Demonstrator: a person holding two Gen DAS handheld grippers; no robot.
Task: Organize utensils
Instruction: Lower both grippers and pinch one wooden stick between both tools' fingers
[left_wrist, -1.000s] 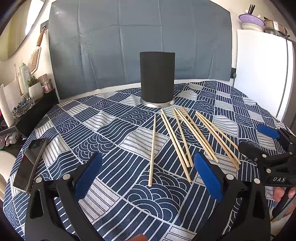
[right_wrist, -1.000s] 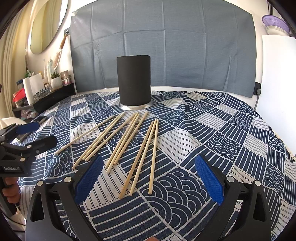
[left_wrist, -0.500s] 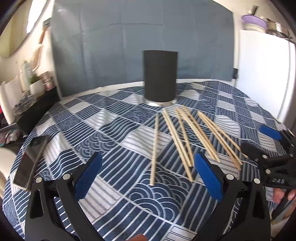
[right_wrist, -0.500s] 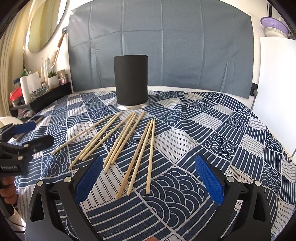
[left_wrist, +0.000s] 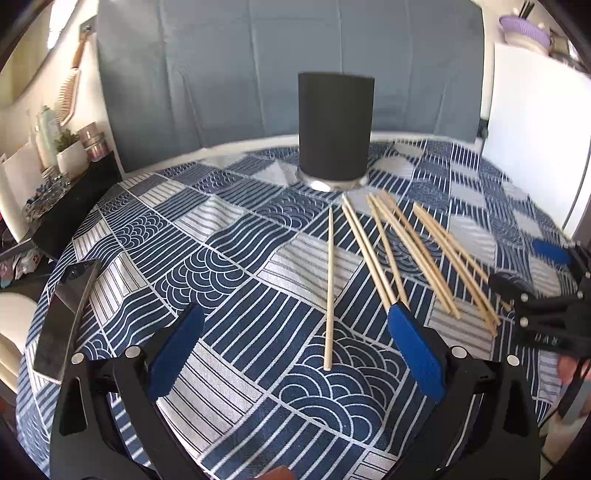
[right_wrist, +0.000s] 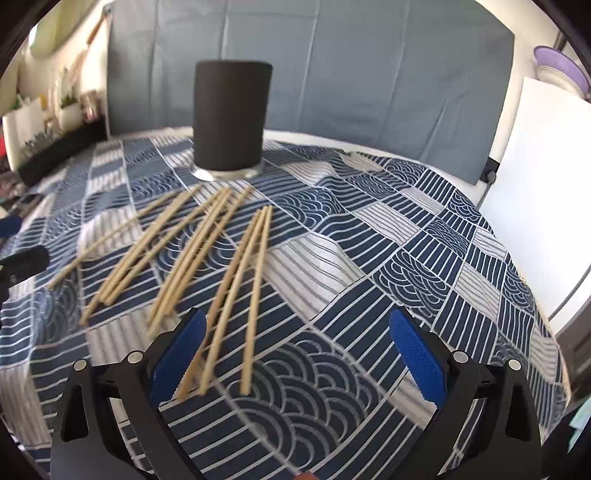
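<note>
Several wooden chopsticks (left_wrist: 391, 251) lie fanned out on the blue patterned tablecloth (left_wrist: 221, 258), in front of a black cylindrical holder (left_wrist: 335, 127) that stands upright at the back. One chopstick (left_wrist: 330, 284) lies apart on the left. My left gripper (left_wrist: 295, 354) is open and empty, just above the near end of that single chopstick. My right gripper (right_wrist: 299, 358) is open and empty, low over the near ends of the rightmost chopsticks (right_wrist: 243, 280). The holder (right_wrist: 231, 118) shows at the back in the right wrist view. The right gripper also shows at the right edge of the left wrist view (left_wrist: 532, 273).
A dark phone (left_wrist: 62, 321) lies at the table's left edge. A shelf with bottles and a plant (left_wrist: 66, 151) stands at the left. A white fridge (left_wrist: 535, 140) stands at the right. A grey cloth (left_wrist: 288, 62) hangs behind the table.
Both grippers have moved forward and lower toward the chopsticks. The right gripper has shifted so the rightmost chopsticks now lie by its left finger. Both stay open.
</note>
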